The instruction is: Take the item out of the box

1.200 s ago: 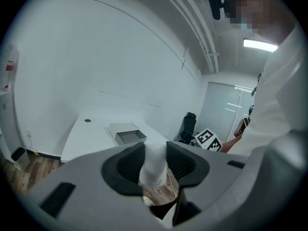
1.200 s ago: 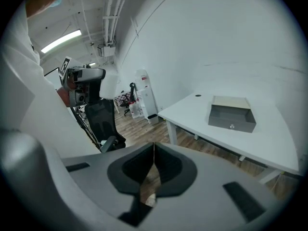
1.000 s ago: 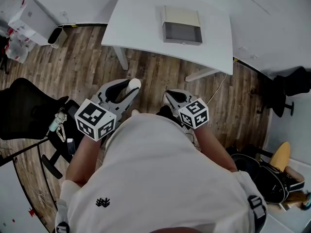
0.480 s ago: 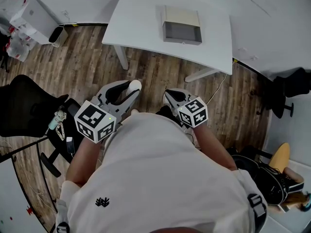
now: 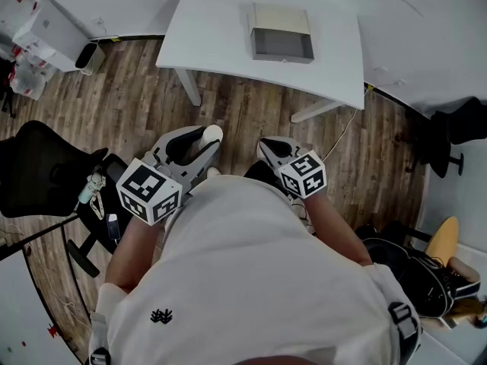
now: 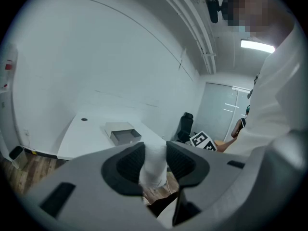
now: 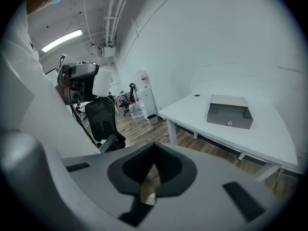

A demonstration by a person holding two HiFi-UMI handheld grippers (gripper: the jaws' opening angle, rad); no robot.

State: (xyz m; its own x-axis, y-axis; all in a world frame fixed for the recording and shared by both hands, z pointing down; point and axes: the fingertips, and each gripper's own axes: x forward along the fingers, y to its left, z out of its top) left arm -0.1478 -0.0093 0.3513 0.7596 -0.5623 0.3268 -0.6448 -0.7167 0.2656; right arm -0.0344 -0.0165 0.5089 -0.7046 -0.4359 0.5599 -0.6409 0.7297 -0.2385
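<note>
One risk: I'm clamping the white item (image 6: 155,163) in the left gripper (image 5: 199,143) over floor (image 5: 243,112); slack drops it. Right gripper (image 5: 267,147) is sitting closed, empty.

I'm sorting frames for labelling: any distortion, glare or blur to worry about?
Head view: evenly lit and sharp, though the table has bowed edges. Left gripper view: strong fisheye with dark corners, a bright ceiling light glares, and the white item held in the left gripper looks slightly soft. Right gripper view: same fisheye, box clear.
</note>
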